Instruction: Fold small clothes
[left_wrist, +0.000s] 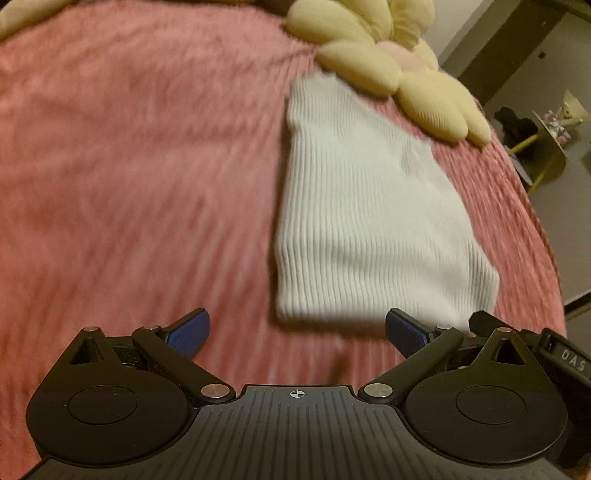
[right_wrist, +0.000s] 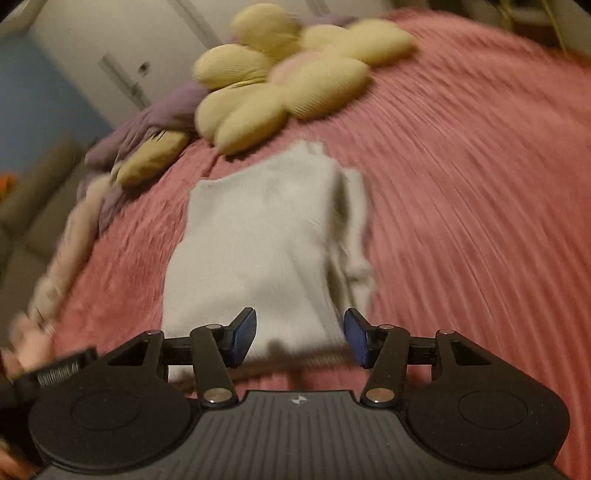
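A white ribbed garment (left_wrist: 369, 206) lies folded on the pink bedspread (left_wrist: 129, 166), right of centre in the left wrist view. My left gripper (left_wrist: 298, 332) stands wide open just short of its near edge, with only bedspread between the blue pads (left_wrist: 190, 330). In the blurred right wrist view the same garment (right_wrist: 258, 229) runs away from me, a looser layer showing along its right side. My right gripper (right_wrist: 300, 334) is part open over the garment's near end. The cloth shows between the pads (right_wrist: 243, 332), and neither pad presses on it.
A yellow flower-shaped pillow (right_wrist: 280, 85) lies just beyond the garment's far end, with purple bedding (right_wrist: 147, 122) at its left. The bed's edge falls away on the right of the left wrist view, where a small yellow side table (left_wrist: 550, 147) stands. A hand (right_wrist: 29, 347) shows at the left.
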